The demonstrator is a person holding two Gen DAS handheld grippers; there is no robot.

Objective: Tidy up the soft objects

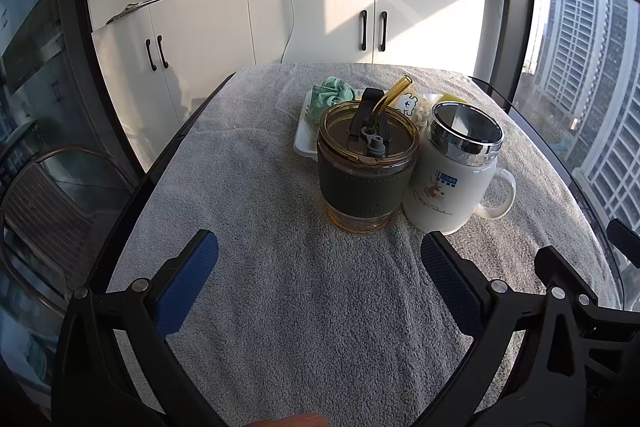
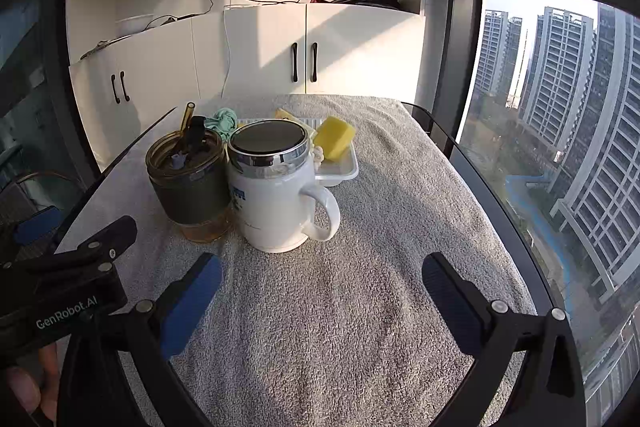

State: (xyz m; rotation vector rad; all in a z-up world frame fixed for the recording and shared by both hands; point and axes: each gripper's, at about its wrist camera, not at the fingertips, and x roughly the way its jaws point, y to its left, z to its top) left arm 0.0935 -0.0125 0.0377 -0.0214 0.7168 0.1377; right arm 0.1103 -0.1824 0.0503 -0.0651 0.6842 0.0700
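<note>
Ahead of the tongs, the amber cup [image 1: 365, 169] and white mug [image 1: 452, 175] hid most of the tray [image 1: 306, 141] and its soft pieces.

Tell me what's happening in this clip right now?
Nothing is gripped yet. The left gripper and right gripper both hover open over the grey towel. Ahead stand an amber tumbler and a white mug; behind them a white tray holds a yellow sponge and green cloth.
</note>
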